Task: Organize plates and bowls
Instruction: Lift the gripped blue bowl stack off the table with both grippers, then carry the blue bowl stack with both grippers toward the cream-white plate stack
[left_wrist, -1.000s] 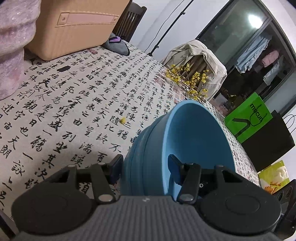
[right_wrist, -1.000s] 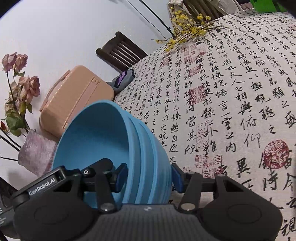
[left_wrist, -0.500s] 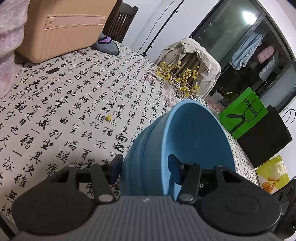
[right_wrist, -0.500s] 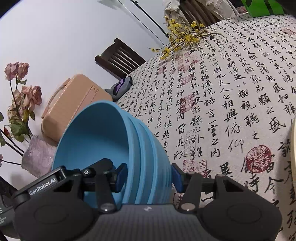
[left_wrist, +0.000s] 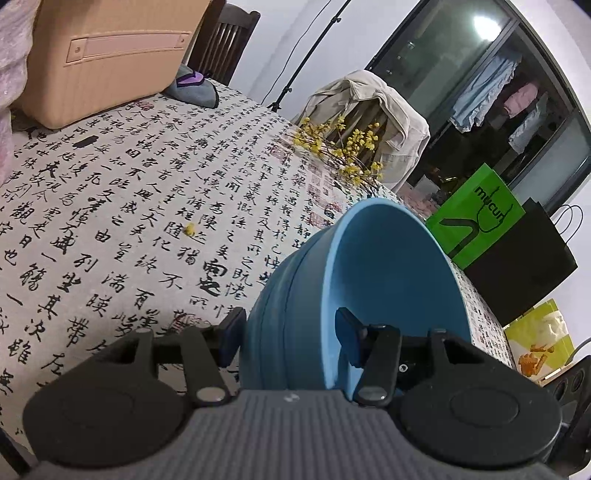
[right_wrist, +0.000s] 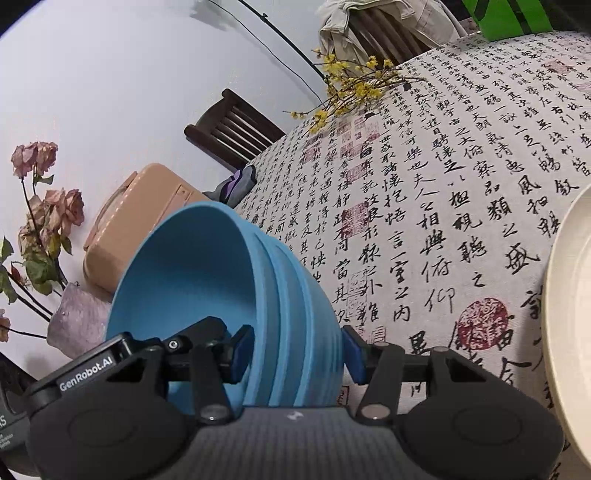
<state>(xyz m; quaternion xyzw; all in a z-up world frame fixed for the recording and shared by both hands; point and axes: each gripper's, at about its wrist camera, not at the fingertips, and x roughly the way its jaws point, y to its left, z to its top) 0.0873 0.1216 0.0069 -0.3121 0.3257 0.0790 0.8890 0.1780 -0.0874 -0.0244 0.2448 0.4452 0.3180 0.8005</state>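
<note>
A stack of nested blue bowls (left_wrist: 369, 280) is held between both grippers above the calligraphy tablecloth (left_wrist: 110, 206). My left gripper (left_wrist: 291, 339) is shut on the stack's rim, one pad inside the top bowl and one outside. In the right wrist view my right gripper (right_wrist: 299, 350) is shut on the opposite side of the blue bowls (right_wrist: 229, 280), again one pad inside and one outside. The rim of a cream plate (right_wrist: 569, 317) shows at the right edge of that view, lying on the table.
A tan case (left_wrist: 110, 55) and a grey pouch (left_wrist: 192, 88) sit at the table's far side by a dark wooden chair (right_wrist: 232, 129). Yellow flower sprigs (left_wrist: 340, 147) lie on the cloth. Dried roses (right_wrist: 44, 206) stand left. Shopping bags (left_wrist: 480, 218) stand beyond the table.
Both grippers have carried the bowl stack sideways over the table. The cream plate's rim has come into the right wrist view. The grips are unchanged.
</note>
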